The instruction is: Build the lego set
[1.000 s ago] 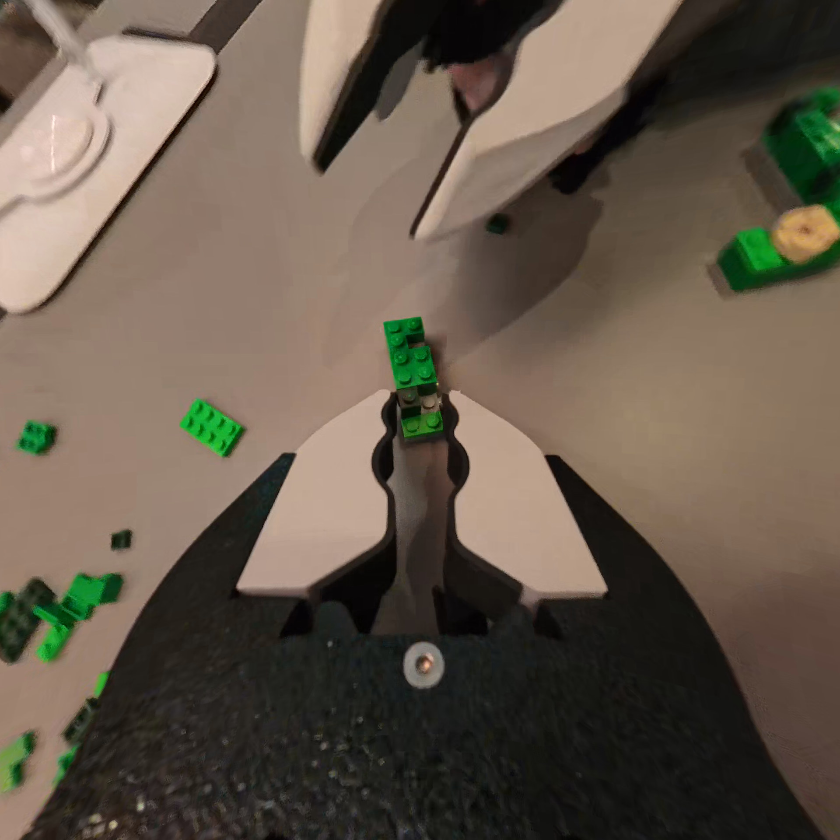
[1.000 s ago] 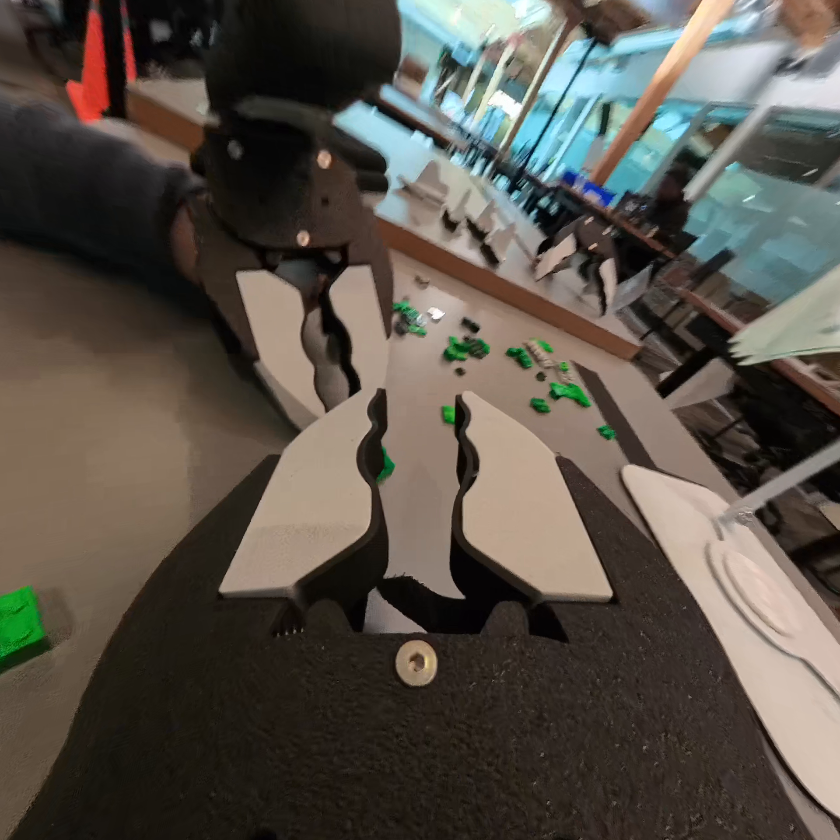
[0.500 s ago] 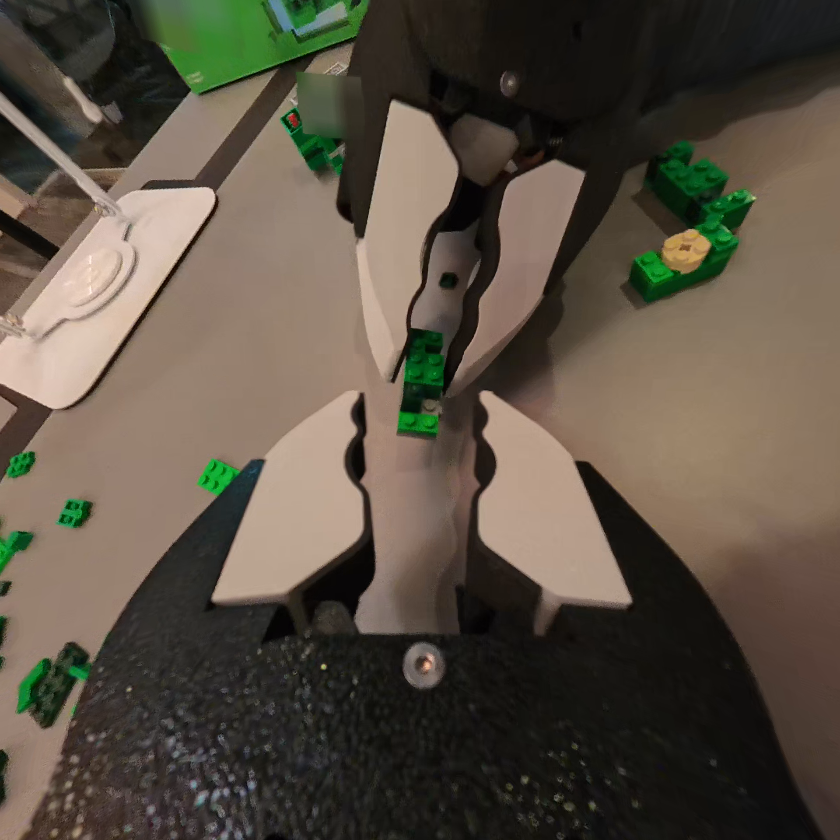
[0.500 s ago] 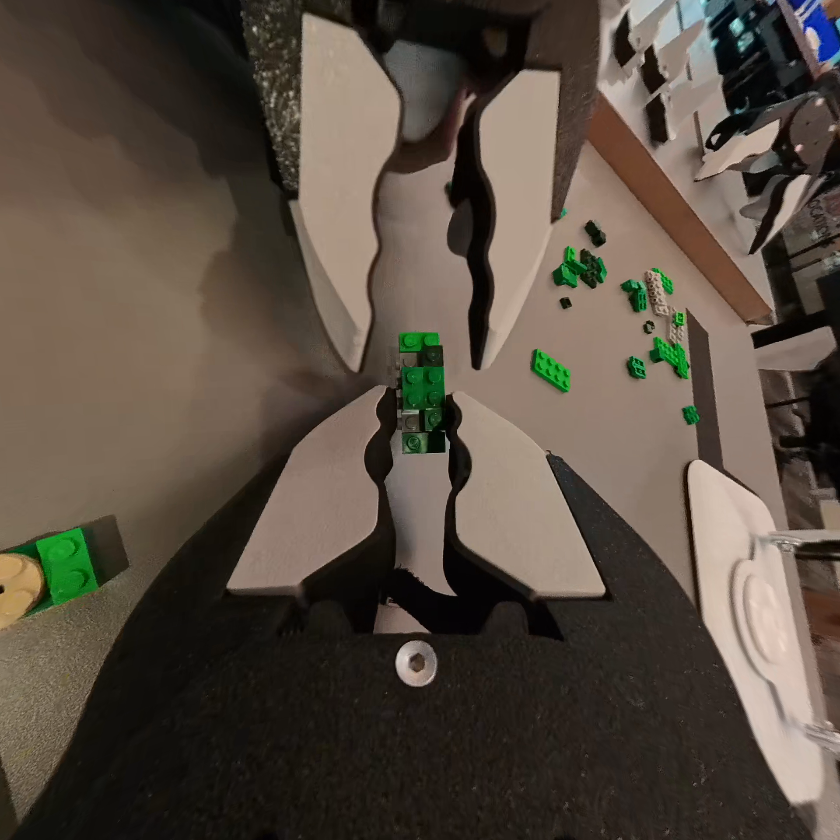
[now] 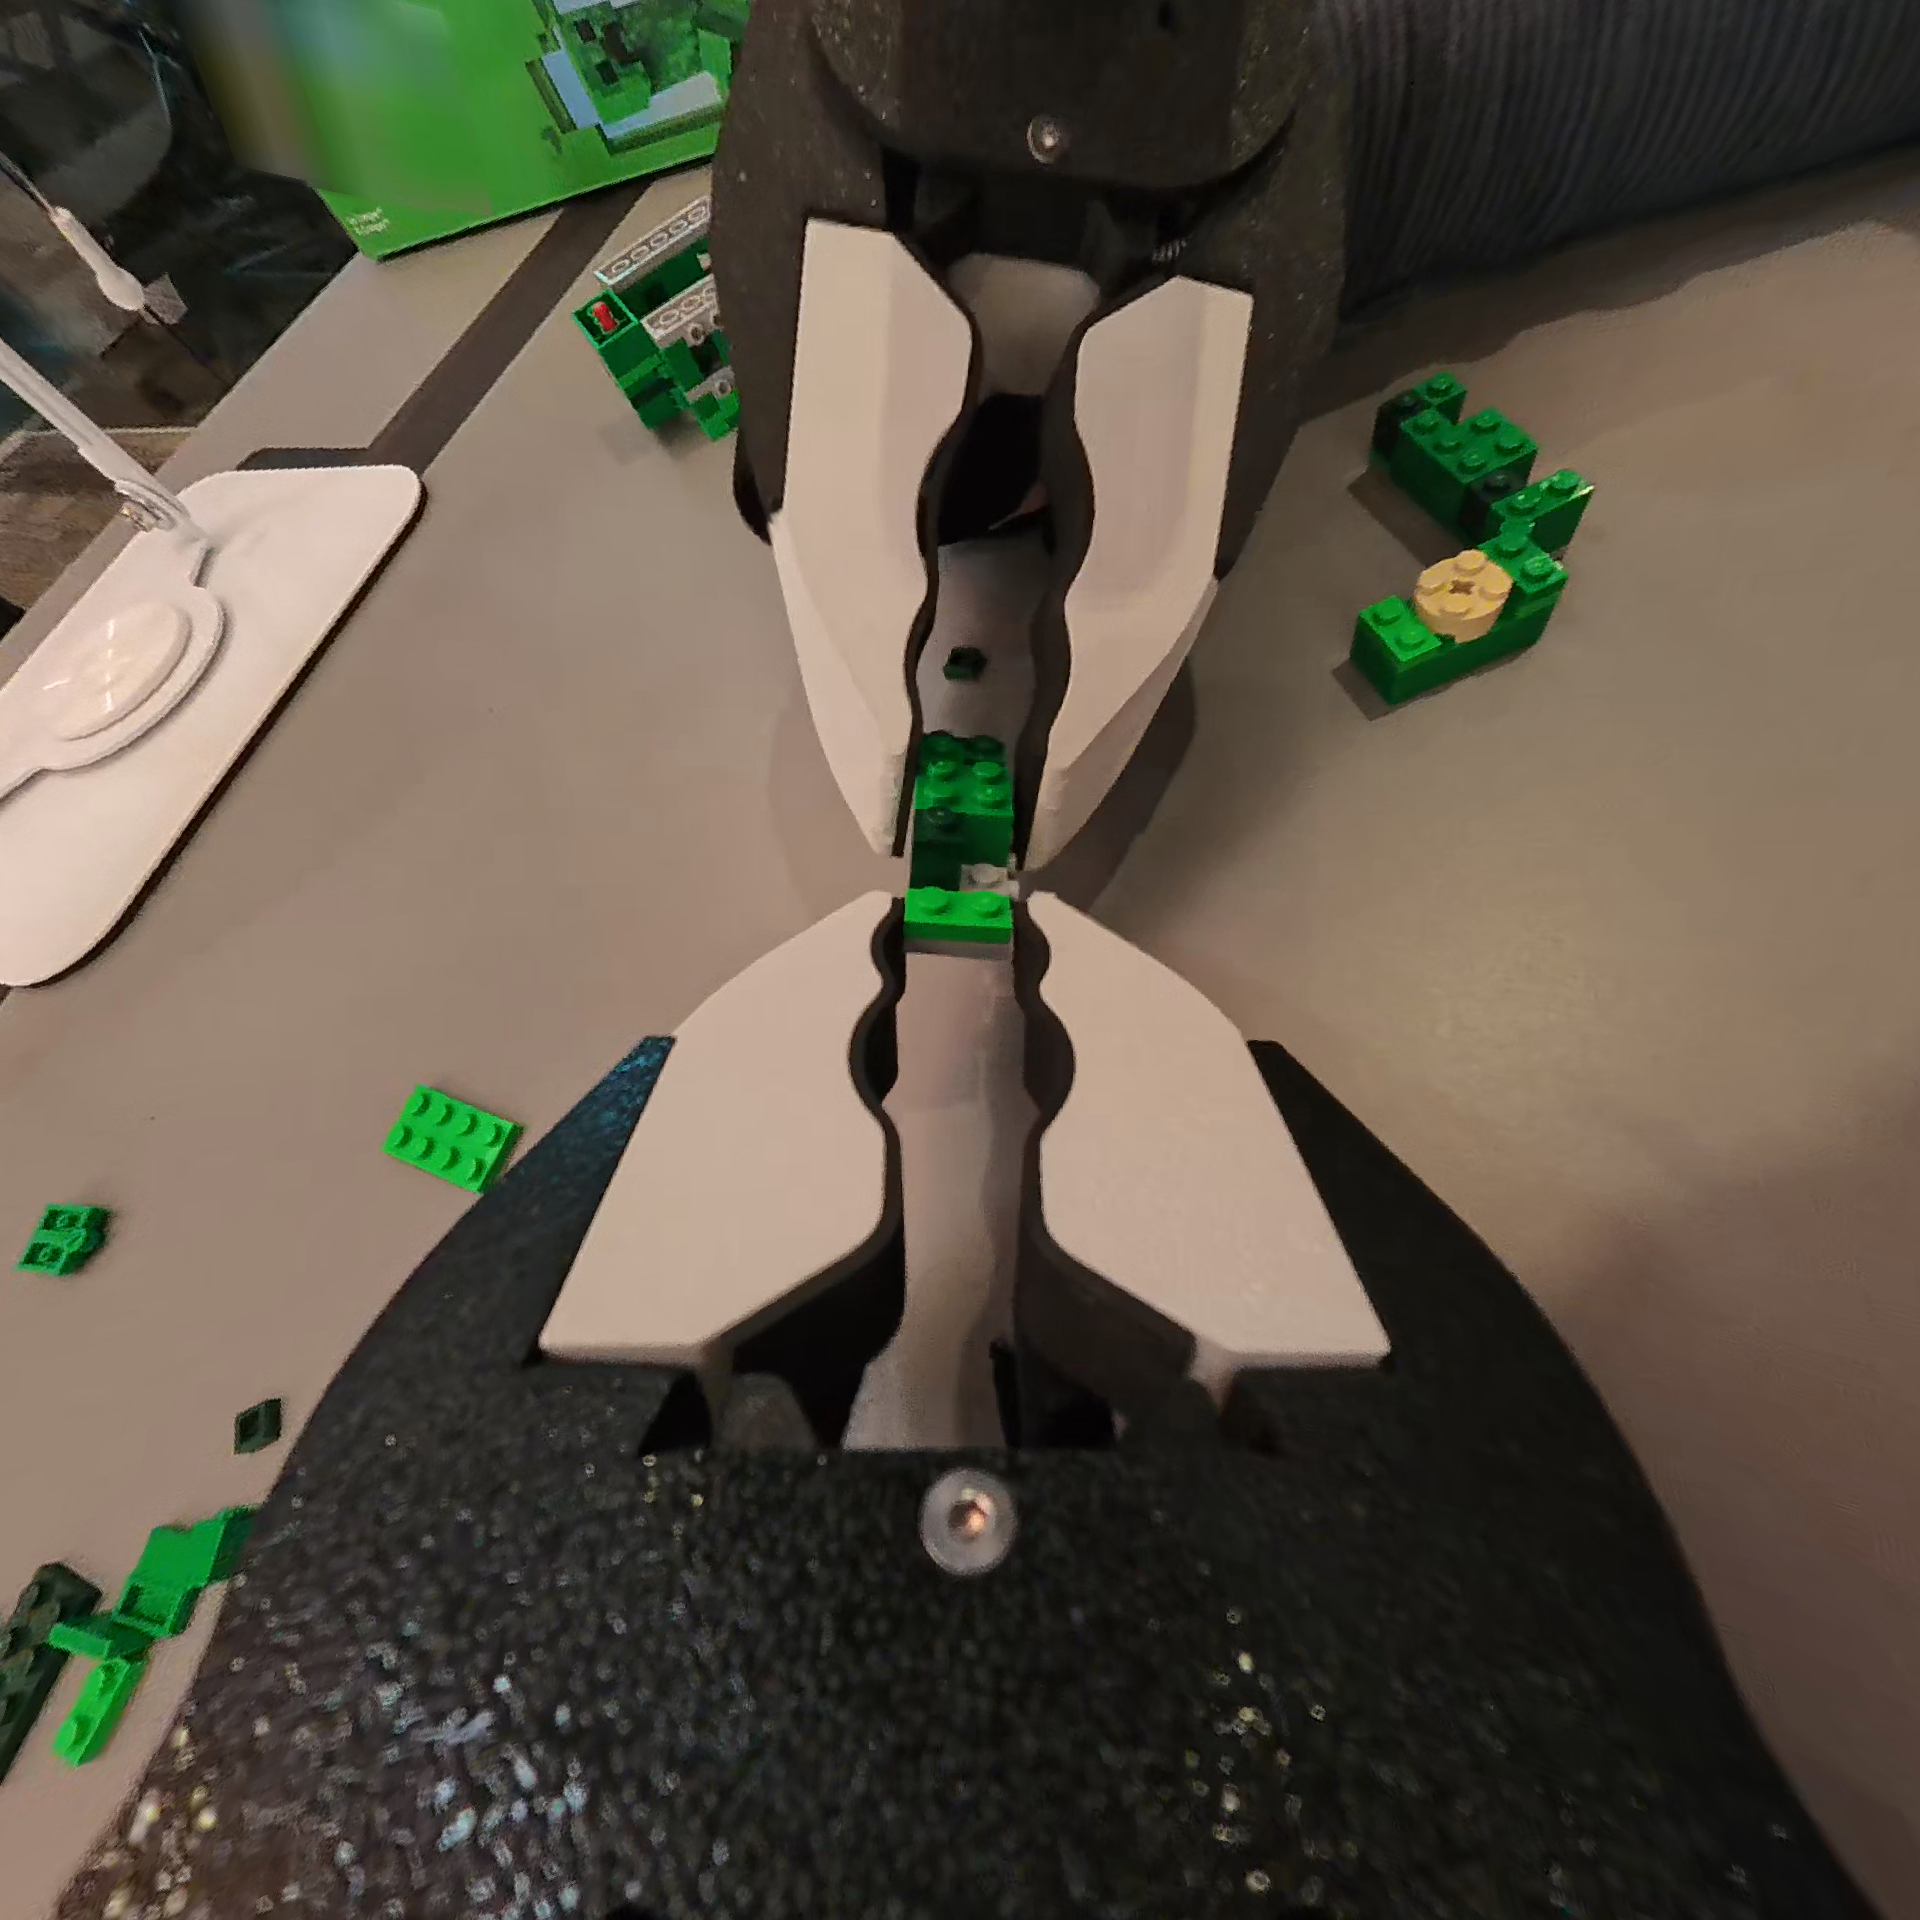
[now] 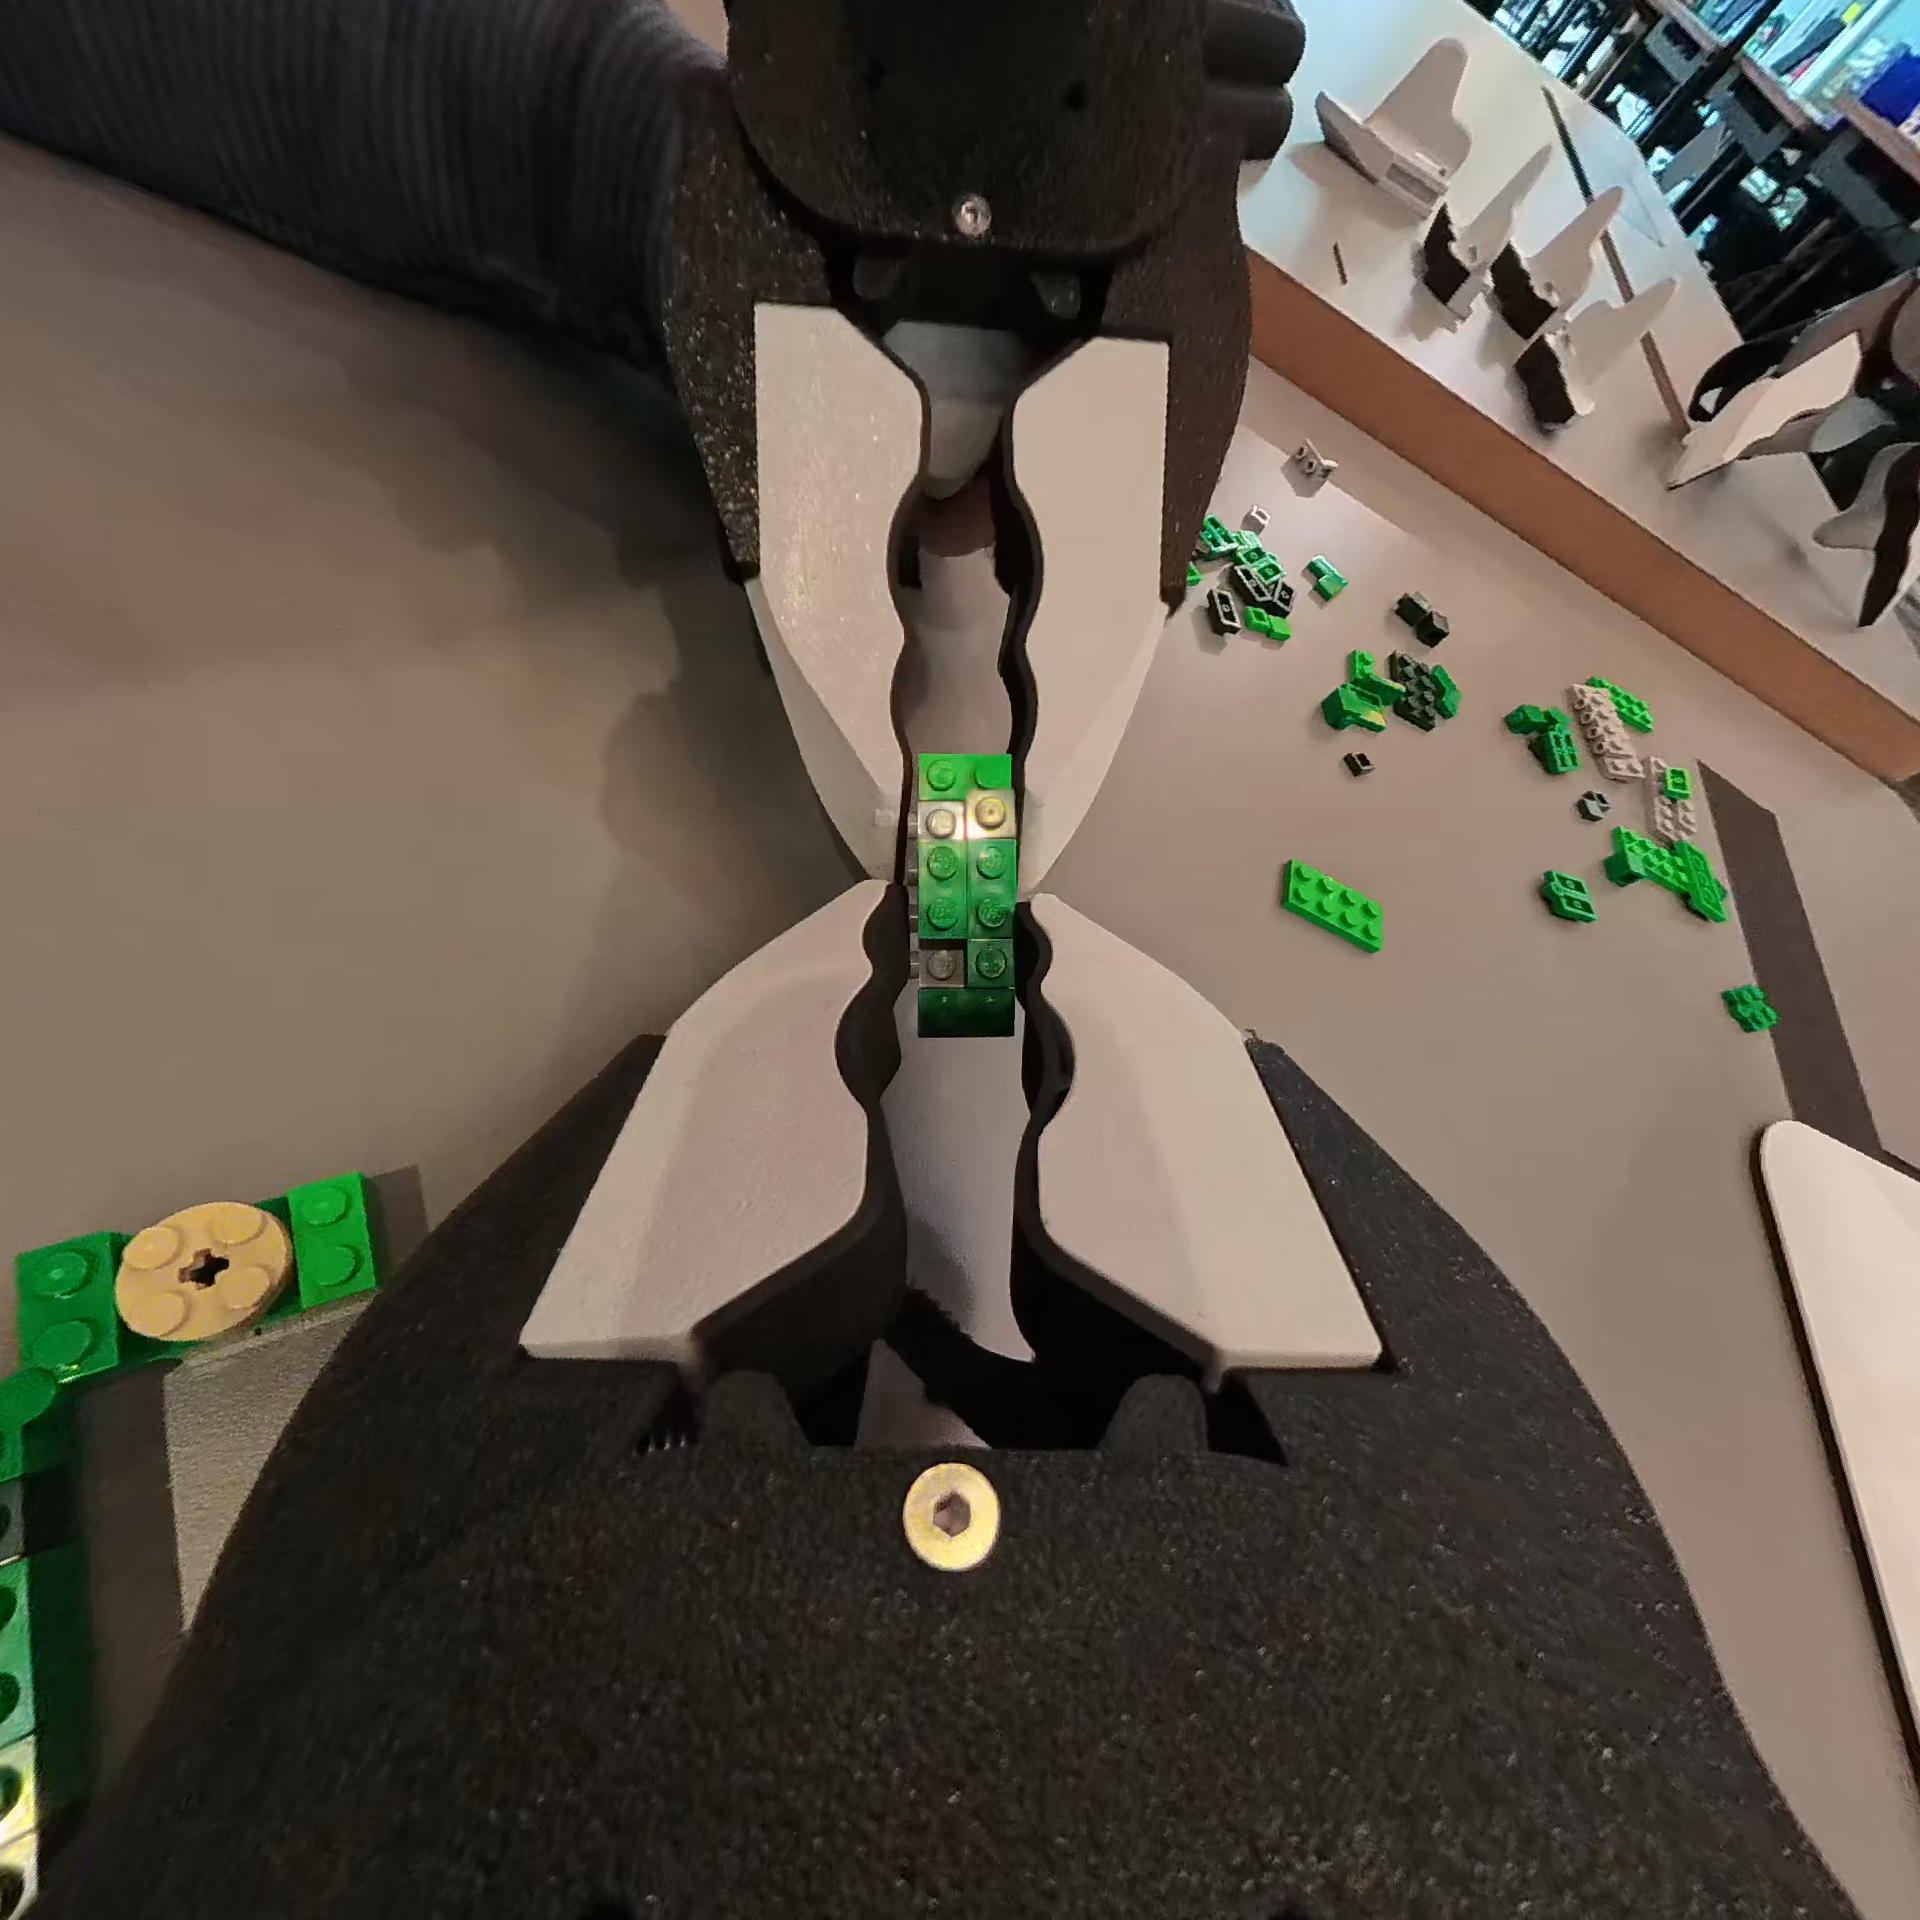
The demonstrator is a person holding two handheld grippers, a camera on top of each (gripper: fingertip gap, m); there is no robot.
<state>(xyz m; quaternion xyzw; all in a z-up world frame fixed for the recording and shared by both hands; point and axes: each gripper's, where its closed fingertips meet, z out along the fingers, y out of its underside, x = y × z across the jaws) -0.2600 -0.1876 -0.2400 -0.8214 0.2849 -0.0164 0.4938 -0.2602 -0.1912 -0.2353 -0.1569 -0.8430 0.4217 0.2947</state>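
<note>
A small green and grey lego assembly [image 5: 961,800] hangs above the grey table between my two grippers, which face each other tip to tip. My left gripper [image 5: 956,909] is shut on its near end. My right gripper [image 5: 961,842] comes in from the far side and is shut on the other end. In the right wrist view the assembly [image 6: 966,894] shows its studs, with my right gripper [image 6: 951,920] clamped on the near part and my left gripper [image 6: 954,862] on the far part. A dark sleeve sits behind each far gripper.
A green sub-build with a tan round piece [image 5: 1455,613] lies to the right, also in the right wrist view [image 6: 203,1273]. A green plate [image 5: 452,1132], loose green pieces [image 6: 1403,696], a partial build [image 5: 665,353], a green box [image 5: 499,104] and a white stand base [image 5: 156,675] lie around. Both grippers' tips are close together, under 4 cm apart.
A second ago only my left gripper held the assembly. My right gripper came in and closed on it while my left opened; now my left has closed on it again.
</note>
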